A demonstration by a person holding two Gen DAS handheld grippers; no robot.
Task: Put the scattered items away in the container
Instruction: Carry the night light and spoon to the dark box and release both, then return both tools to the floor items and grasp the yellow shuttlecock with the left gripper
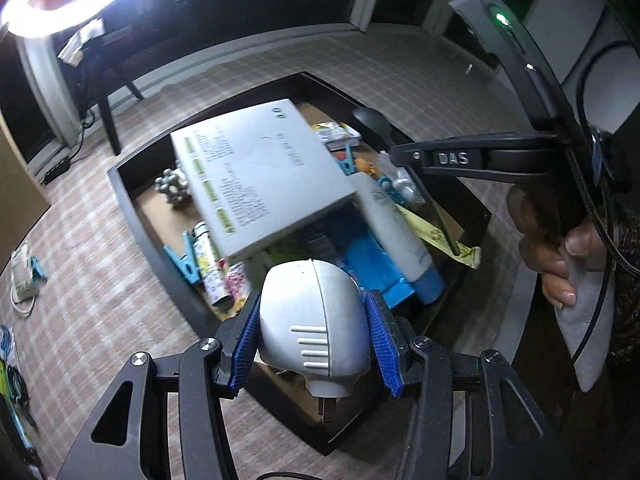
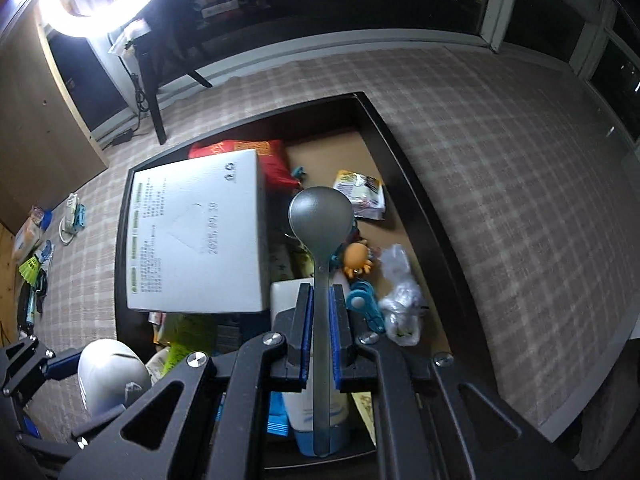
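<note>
The left gripper (image 1: pixel 314 344) is clenched on a white rounded plastic device (image 1: pixel 314 324), held above the near corner of the container (image 1: pixel 132 204), a dark-walled open box sitting on the floor. The right gripper (image 2: pixel 320 336) grasps the handle of one grey spoon (image 2: pixel 321 216), bowl pointing forward and poised over the container's middle. In the left wrist view, the person's right hand (image 1: pixel 560 264) wraps the handle of that gripper, fingers curled round it.

Inside the container lie one large white carton (image 2: pixel 196 232) with printed text, one white bottle with a blue cap (image 1: pixel 396 232), one red packet (image 2: pixel 248 160), one orange crab toy (image 2: pixel 358 258), one crumpled clear plastic bag (image 2: pixel 400 296), one snack packet (image 2: pixel 362 194) and one cluster of silver balls (image 1: pixel 172 184). Blue clips number at least three, though clutter may hide more.

The floor (image 2: pixel 500 200) is covered in a pale checked pattern. A few small items (image 2: pixel 40 240) lie scattered on it to the left. A ring light (image 2: pixel 108 0) glows at upper left beside a dark-legged desk (image 2: pixel 156 80), with dark windows behind.
</note>
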